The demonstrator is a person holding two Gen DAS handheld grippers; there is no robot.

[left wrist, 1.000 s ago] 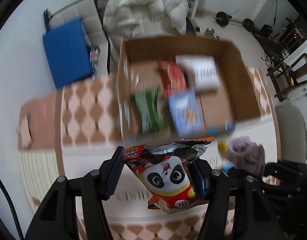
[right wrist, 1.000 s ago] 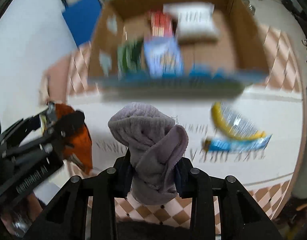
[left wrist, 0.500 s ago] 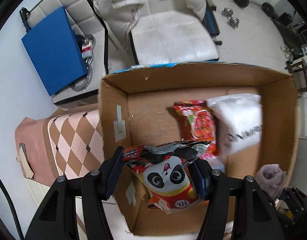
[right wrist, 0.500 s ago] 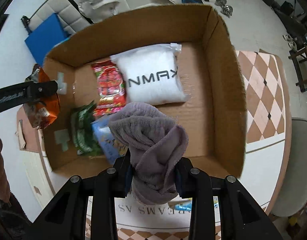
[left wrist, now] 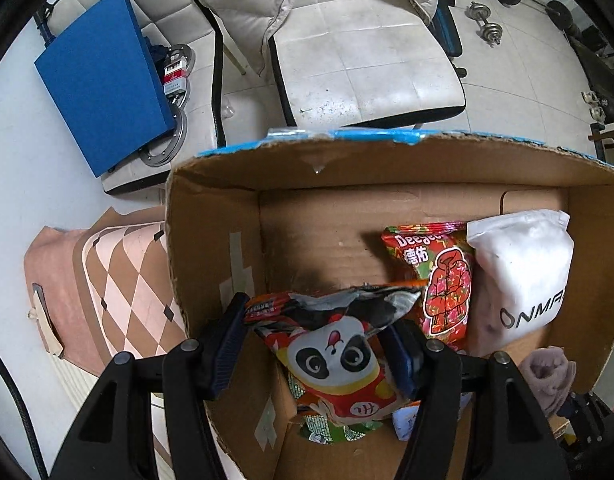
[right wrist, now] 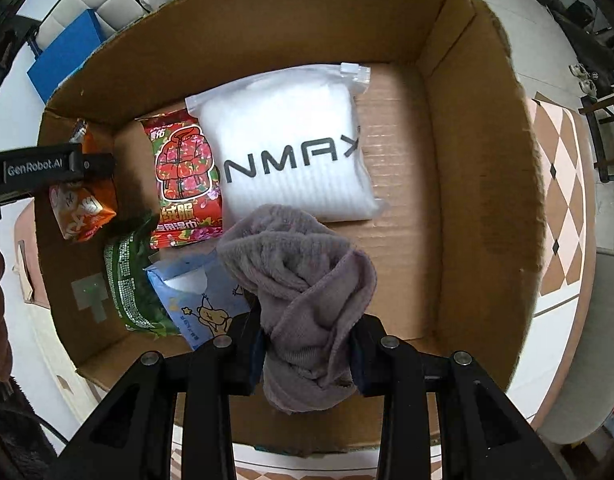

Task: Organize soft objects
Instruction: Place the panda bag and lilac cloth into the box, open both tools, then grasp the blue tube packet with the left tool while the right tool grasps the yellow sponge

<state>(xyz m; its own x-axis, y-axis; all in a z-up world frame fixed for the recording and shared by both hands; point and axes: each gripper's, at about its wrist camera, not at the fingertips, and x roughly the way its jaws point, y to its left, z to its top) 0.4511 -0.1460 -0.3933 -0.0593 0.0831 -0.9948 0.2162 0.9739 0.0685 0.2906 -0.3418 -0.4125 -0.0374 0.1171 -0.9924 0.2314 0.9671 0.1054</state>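
Tools point(left wrist: 319, 344) point(right wrist: 305, 340) clamping panda snack bag point(left wrist: 339, 364) and grey sock point(right wrist: 303, 304) above packet-filled cardboard box point(right wrist: 483, 200).

Both tools point down: left tool point(left wrist: 319, 344) and right tool point(right wrist: 307, 344) each clamped.

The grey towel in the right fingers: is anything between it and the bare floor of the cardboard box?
Nothing visible blocks it. The grey towel hangs over the cardboard box, whose floor is bare to the right of the white pouch. The blue packet lies just left of the towel.
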